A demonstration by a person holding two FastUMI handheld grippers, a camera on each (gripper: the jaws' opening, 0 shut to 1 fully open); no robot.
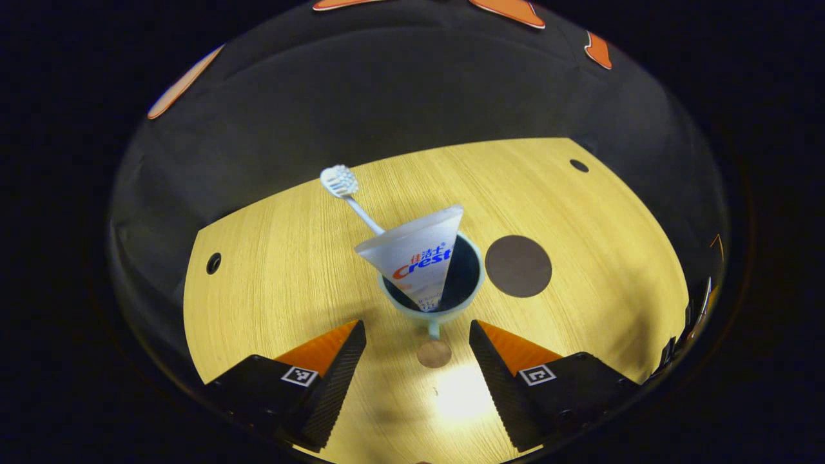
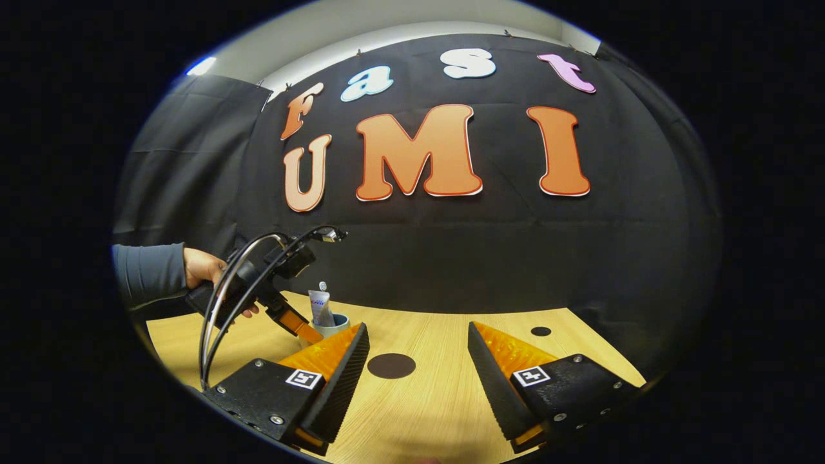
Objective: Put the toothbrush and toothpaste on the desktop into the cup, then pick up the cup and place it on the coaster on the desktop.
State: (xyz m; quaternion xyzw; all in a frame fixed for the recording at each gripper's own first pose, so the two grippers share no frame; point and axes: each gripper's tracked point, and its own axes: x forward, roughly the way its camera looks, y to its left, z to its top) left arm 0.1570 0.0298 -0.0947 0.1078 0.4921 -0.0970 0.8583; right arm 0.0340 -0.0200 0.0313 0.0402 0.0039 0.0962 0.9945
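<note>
The left hand-held gripper hovers, tilted down, fingers apart, just before the cup, which holds the toothpaste and toothbrush on the surface beside the coaster. The right hand-held gripper hangs spread, well apart.

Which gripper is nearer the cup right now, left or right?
Left. The left gripper hovers open just in front of the cup, handle between its fingers' line. The right gripper is open farther off, with the cup beyond its left finger, near the coaster.
</note>
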